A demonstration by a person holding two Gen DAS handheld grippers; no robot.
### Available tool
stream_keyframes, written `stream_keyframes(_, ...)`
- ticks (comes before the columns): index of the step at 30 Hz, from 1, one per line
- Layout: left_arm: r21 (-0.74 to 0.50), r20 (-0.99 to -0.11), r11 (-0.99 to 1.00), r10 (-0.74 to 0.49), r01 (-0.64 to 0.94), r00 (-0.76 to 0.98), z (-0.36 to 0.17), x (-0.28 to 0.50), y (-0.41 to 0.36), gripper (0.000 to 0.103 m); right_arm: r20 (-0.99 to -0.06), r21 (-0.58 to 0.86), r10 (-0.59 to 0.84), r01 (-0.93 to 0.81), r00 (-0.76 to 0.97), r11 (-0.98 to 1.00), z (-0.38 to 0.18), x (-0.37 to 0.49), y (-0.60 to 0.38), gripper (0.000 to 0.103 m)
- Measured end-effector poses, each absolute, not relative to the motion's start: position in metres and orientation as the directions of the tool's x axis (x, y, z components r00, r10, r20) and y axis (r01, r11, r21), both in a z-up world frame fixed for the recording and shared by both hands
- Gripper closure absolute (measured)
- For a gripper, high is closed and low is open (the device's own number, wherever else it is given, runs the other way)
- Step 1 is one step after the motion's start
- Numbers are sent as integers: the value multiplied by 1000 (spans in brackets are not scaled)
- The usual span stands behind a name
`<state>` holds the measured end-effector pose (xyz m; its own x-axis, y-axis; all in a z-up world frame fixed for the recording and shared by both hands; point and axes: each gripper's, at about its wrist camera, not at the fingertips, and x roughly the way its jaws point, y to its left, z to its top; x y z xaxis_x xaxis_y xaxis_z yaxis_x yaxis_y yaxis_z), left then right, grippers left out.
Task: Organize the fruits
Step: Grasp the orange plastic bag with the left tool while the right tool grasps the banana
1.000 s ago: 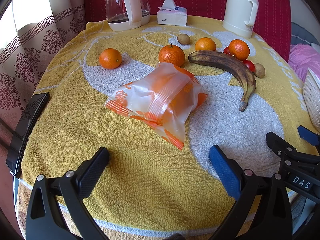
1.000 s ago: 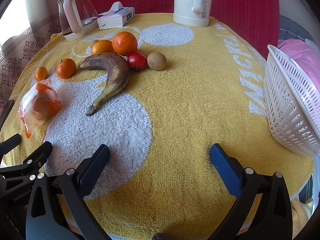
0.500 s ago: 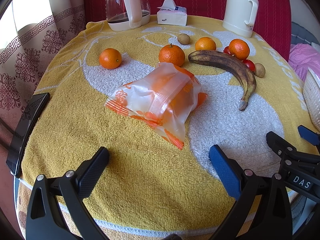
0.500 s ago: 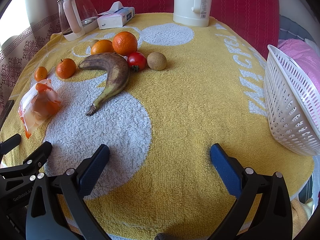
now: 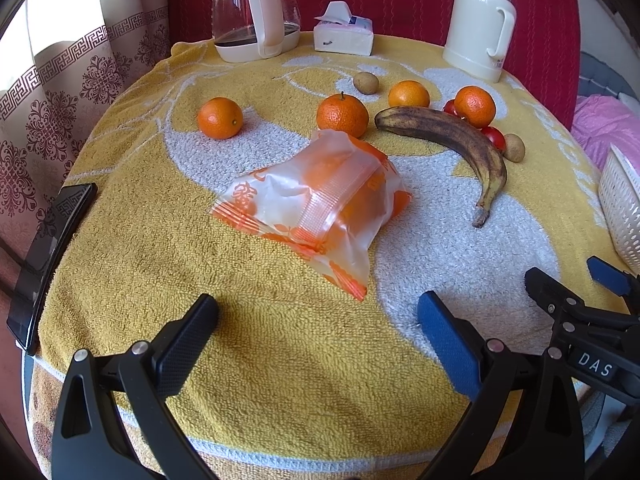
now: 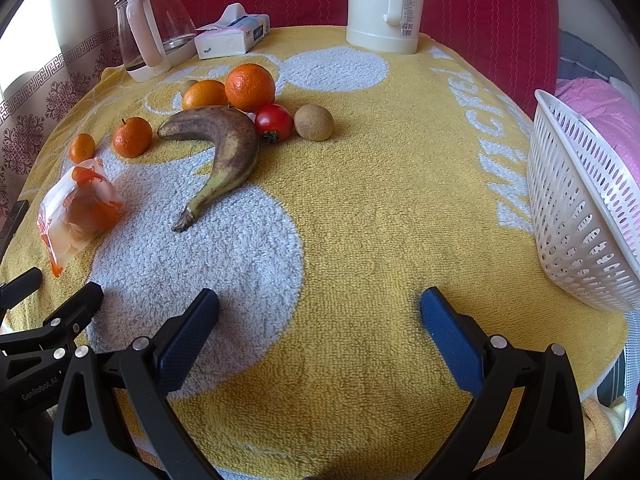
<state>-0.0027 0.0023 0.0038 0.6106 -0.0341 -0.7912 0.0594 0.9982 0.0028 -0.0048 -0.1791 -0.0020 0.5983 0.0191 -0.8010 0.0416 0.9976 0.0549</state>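
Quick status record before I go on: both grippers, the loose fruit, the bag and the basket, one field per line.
left gripper: open, empty, above the towel's near edge
right gripper: open, empty
banana: on the towel, heavily browned
tomato: between banana and kiwi
oranges: four loose, none in basket
bag: sealed, orange fruit inside, ahead of left gripper
basket: white, at the towel's right edge, contents hidden

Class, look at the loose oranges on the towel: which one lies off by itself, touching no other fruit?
The leftmost orange, left of the plastic bag. It sits alone on the towel; the other three cluster around the banana.
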Motion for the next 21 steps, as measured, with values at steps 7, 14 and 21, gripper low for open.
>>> stream_keyframes(7,-35,-736,998,-67,60,674,27,-9,23,5,-763,131,90,16,640,991,16,-9,-187,2)
stream_keyframes(14,-45,-732,994,-100,98,674,42,14,25,5,-672,155,135,-39,728,987,44,-12,-180,2)
stream_keyframes(21,-34,-746,983,-144,178,651,33,44,10,10,-704,205,176,-40,688,978,42,-3,-186,2)
